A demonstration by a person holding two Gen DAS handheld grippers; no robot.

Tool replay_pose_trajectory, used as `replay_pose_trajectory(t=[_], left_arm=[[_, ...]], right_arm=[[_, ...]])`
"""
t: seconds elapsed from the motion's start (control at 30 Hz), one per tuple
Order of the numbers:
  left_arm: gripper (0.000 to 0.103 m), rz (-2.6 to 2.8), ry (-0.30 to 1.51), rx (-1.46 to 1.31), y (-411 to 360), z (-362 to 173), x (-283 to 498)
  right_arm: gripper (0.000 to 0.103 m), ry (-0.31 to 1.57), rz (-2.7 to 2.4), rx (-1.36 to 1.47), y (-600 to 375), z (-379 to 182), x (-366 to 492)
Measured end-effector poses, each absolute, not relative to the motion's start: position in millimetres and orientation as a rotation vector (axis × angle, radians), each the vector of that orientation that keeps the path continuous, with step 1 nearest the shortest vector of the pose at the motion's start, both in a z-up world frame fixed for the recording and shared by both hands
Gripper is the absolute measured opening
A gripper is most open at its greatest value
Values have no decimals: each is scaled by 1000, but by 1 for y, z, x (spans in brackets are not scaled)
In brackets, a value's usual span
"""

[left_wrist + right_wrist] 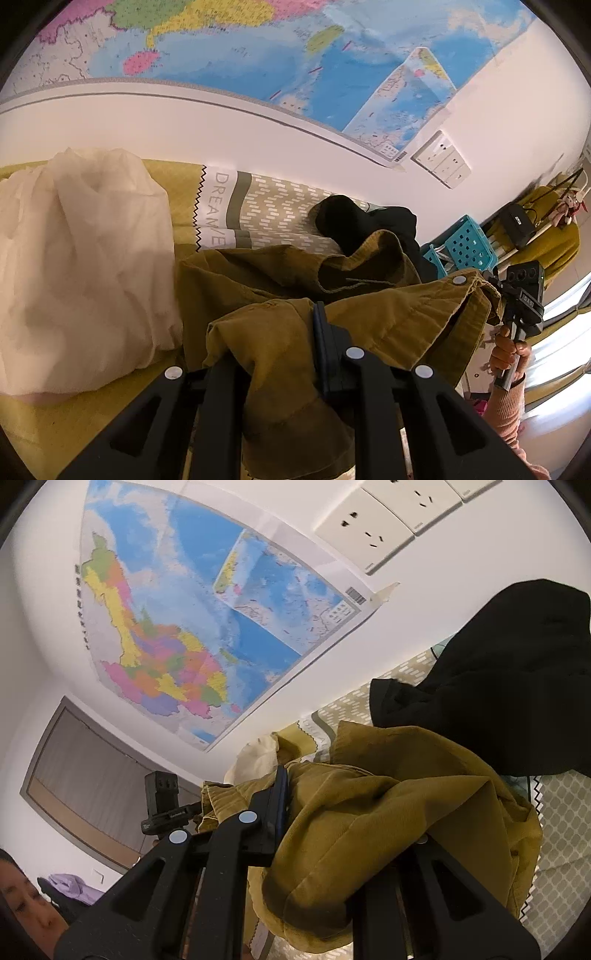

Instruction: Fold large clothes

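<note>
An olive-mustard corduroy garment [369, 317] with a white snap button hangs lifted above the bed between both grippers. My left gripper [291, 354] is shut on a bunched fold of it; the cloth covers its left finger. My right gripper [332, 812] is shut on another edge of the garment [388, 812], whose cloth drapes over the right finger. The right gripper shows in the left wrist view [517, 302] at the far right, held by a hand in a pink sleeve. The left gripper shows in the right wrist view [166, 805].
A white sheer garment [81, 266] lies heaped on the left of the bed. A black garment [354, 221] lies behind on a patterned pillow [273, 206]. A wall map [258, 55], wall sockets [443, 158] and a blue crate [469, 243] are beyond.
</note>
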State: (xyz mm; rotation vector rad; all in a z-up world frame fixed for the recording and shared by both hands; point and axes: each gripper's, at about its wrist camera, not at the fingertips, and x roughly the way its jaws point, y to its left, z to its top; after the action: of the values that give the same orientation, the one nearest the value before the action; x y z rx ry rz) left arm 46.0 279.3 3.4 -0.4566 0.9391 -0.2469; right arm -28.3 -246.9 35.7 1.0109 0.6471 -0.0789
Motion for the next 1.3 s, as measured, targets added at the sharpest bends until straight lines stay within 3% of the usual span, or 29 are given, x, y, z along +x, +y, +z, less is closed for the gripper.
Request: replay_pose_trajectory(t=[0.83,1.23,1.3], left_arm=[[18,-193,1049,-489,290,-41,112],[34,-246,819,-510,285,6,51],[42,-265,782,-576,291,7,45]], right_arm=[[14,751,-185,1204,-302,-43,12],[17,761,-205,1287,-309,-65,15],[17,755,-208,1303,-310,-67,13]])
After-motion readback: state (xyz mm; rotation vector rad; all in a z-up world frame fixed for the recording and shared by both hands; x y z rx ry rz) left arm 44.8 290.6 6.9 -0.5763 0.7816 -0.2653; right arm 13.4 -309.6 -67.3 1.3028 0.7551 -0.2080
